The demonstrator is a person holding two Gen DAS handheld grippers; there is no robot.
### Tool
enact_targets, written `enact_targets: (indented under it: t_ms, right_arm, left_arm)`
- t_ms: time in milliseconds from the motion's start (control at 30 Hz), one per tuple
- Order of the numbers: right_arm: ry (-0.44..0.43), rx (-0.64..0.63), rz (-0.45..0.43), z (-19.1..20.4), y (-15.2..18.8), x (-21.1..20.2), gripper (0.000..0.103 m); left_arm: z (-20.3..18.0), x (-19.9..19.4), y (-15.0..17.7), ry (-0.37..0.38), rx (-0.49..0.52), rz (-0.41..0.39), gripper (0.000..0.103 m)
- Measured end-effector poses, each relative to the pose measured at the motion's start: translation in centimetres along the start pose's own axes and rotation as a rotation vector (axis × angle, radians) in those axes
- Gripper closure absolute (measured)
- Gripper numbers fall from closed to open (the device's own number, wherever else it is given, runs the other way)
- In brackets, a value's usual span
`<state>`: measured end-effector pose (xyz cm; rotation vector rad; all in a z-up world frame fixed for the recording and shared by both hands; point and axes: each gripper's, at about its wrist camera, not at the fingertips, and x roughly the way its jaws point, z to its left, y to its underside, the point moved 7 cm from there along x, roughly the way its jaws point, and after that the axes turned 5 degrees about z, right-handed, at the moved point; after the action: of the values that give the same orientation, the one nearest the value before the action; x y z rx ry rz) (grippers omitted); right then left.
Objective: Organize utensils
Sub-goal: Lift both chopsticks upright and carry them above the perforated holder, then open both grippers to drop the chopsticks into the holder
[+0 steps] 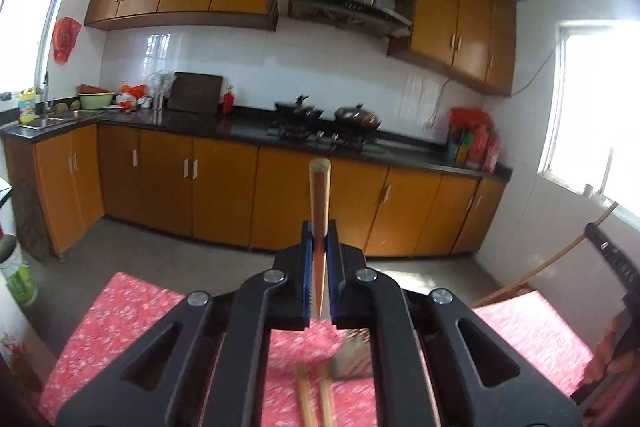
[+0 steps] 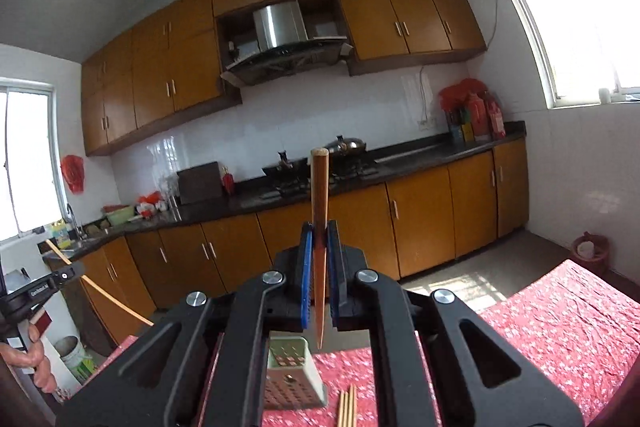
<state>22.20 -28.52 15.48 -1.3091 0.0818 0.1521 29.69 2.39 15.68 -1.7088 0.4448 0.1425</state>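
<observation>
The left tool (image 1: 319,241) is closed on a single wooden chopstick (image 1: 319,195), pinched between its blue pads (image 1: 307,267) so that the thick end stands up past the fingertips and the thin end hangs below the jaws; the right tool (image 2: 320,241) grips a second chopstick (image 2: 319,195) in the same manner, upright between its own blue pads (image 2: 306,275), with the pointed tip showing just under the jaws. Both tools are raised above a counter (image 1: 120,323) covered in a red floral cloth; on that cloth, in the right wrist view, a perforated metal utensil holder (image 2: 294,379) stands directly under the tool, and a small bunch of loose chopsticks (image 2: 348,407) lies flat just beside it to the right. In the left wrist view the holder (image 1: 352,355) is blurred and partly hidden by the tool's frame, with two chopsticks (image 1: 316,403) lying on the cloth near it. At the left edge of the right wrist view the person's left hand (image 2: 36,363) clasps the handle of the other tool. Behind it all runs a kitchen with orange cabinets (image 1: 224,195) and a dark worktop (image 1: 248,127) bearing pans on a stove (image 1: 312,125).
</observation>
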Motion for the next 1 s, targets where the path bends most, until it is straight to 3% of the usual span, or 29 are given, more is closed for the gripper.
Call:
enact_targets:
  t_ms: [133,267,500,667,733,800,833,1000]
  right_arm:
    - [-0.052,-0.038,0.011,2.4,0.4,1.7,0.095]
    - [-0.054,-0.07,0.09,3.3,2.9,4.7,0.095]
    - [-0.044,-0.055,0.222,3.2,6.8,7.7,0.095]
    - [-0.029,-0.044,0.265,2.6,8.3,8.5,0.095]
    - [-0.031,-0.035,0.268,2.4,8.3,8.5,0.091]
    - [-0.027,-0.031,0.269,2.3,8.2,8.4,0.07]
    - [-0.025,-0.033,0.265,2.2,8.0,8.4,0.066]
    - [-0.013,-0.033,0.218,2.0,6.8,6.3,0.064]
  left_arm:
    - [-3.0,1.0,-0.6,0.067,-0.012,-0.021,0.095]
    - [-5.0,3.5,1.3,0.104,-0.007,0.033,0.095]
    - [-6.3,8.8,6.4,0.093,0.031,0.166,0.095]
    - [-5.1,10.3,8.5,0.072,0.029,0.217,0.095]
    - [-4.7,10.6,8.8,0.063,0.023,0.228,0.095]
    - [-4.4,10.6,8.8,0.06,0.014,0.232,0.09]
    - [-4.0,10.4,8.6,0.057,0.01,0.229,0.085]
    - [-2.9,8.4,7.3,0.032,-0.013,0.188,0.072]
